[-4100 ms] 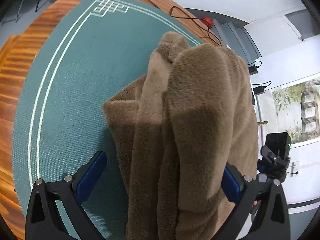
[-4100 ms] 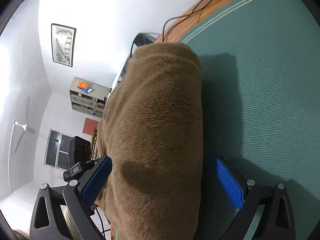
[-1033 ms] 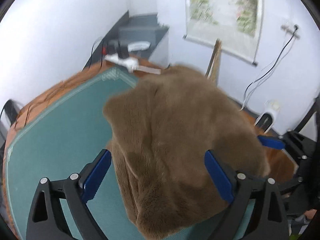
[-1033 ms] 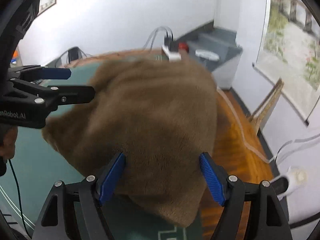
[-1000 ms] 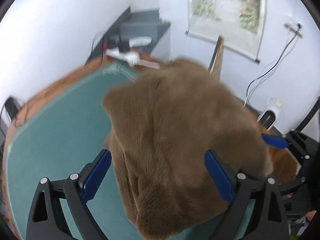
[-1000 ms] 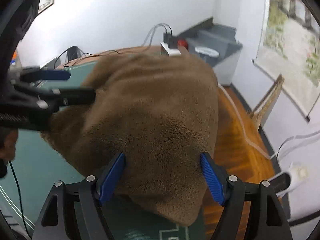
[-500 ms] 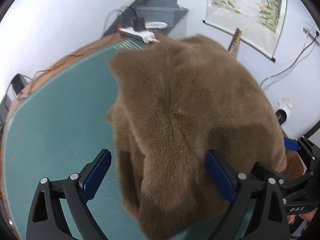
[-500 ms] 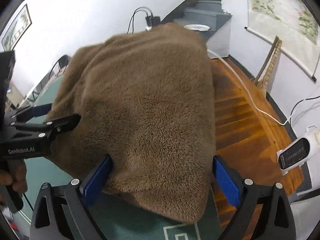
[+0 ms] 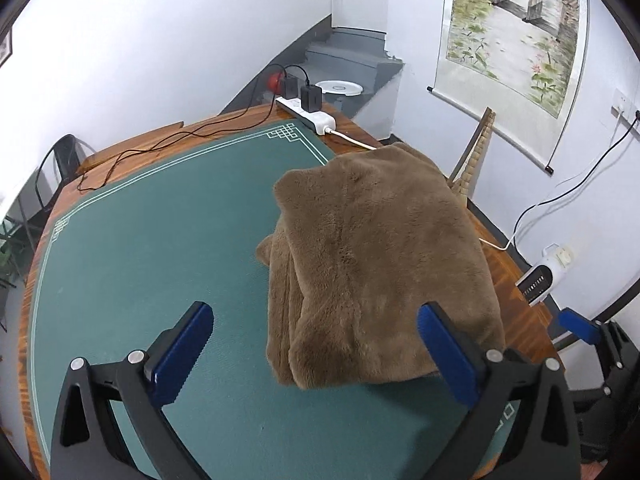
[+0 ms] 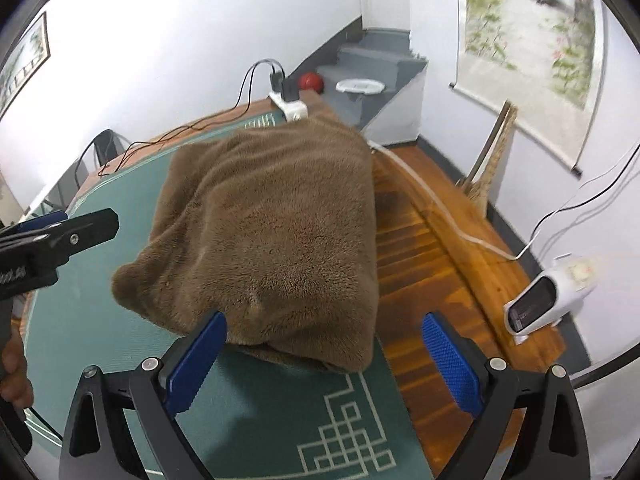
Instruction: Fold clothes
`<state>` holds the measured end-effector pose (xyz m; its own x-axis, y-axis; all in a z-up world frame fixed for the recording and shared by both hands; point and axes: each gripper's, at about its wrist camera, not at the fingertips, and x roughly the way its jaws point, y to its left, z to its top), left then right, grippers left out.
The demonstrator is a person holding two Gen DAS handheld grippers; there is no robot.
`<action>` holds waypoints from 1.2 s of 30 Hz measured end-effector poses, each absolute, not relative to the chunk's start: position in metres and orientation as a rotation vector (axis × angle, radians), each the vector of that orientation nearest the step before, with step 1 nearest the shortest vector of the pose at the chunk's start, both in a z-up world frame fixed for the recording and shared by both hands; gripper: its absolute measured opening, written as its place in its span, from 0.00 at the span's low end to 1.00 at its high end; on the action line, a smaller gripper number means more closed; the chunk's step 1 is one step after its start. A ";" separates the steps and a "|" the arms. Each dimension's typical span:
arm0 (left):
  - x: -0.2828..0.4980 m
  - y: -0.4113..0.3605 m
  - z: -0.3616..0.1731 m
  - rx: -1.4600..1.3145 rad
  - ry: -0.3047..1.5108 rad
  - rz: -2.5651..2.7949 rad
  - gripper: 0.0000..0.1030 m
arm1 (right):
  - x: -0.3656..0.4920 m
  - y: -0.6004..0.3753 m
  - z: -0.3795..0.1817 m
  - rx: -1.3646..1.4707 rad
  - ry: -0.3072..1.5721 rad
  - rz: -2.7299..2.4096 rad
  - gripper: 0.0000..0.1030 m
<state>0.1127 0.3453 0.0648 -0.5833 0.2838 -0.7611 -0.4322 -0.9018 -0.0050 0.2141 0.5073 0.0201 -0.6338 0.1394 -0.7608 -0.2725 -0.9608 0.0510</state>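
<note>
Honestly, my worry is the edge: the folded garment [image 9: 380, 264] sits at the right side of the tabletop [image 9: 120, 248], on the green mat [image 10: 256, 412], and its right flank seems to run off the mat toward the bare wood. A careless nudge from my right claw [image 10: 324, 356] could push the bundle over the side. Plush this thick is springy, so I judge the top layer may creep or puff open if I brush it, and the stacked layers visible at its near left corner could slip apart.

Both claws are spread wide and pinch nothing. My left claw [image 9: 316, 352] hangs over the mat just near of the bundle, its right finger overlapping the near right corner in the picture; whether it touches, I cannot tell. The right claw's left finger likewise sits against the near edge.

Brown, dense, short-piled fleece, folded into a rough rectangle with rounded, bulging corners. The mat is finely ribbed with a pale fret border; the wood is glossy and striped. A white power strip [image 9: 308, 114] with trailing cables lies at the far edge.
</note>
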 end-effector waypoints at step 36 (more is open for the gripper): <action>0.137 0.310 0.077 -1.151 0.228 2.526 1.00 | 0.234 0.479 0.045 -1.140 0.216 2.704 0.98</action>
